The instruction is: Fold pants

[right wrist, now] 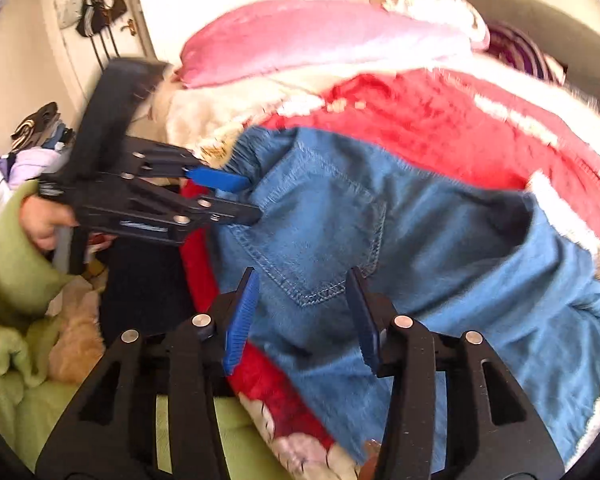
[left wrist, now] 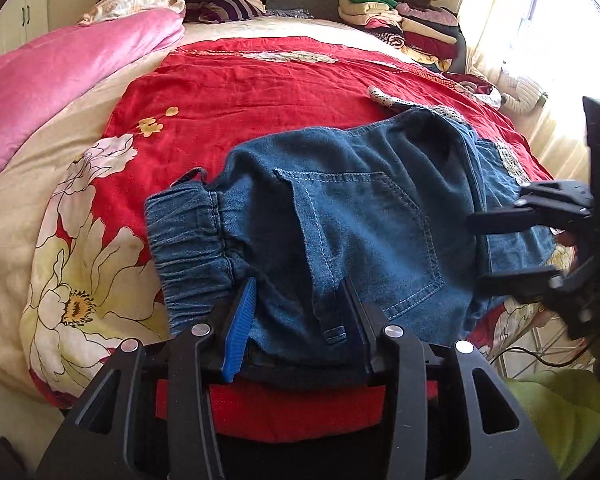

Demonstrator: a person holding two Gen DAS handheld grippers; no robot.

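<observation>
Left gripper (left wrist: 300, 300) spreads wide around the waistband edge of the denim pants (left wrist: 372, 216), gripping nothing; right gripper (right wrist: 304, 304) hovers equally wide over their back pocket. Pants lie folded on the red floral bedspread (left wrist: 240, 92).

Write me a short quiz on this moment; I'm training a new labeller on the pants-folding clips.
1. True or false: the denim pants lie on a red floral quilt.
2. Which side of the pants faces up? A) the fly front B) the side with the stitched back pocket C) the inside lining
3. Fill in: the jaws of the left gripper and the right gripper both stand ____.
Key: 1 true; 2 B; 3 open.
</observation>
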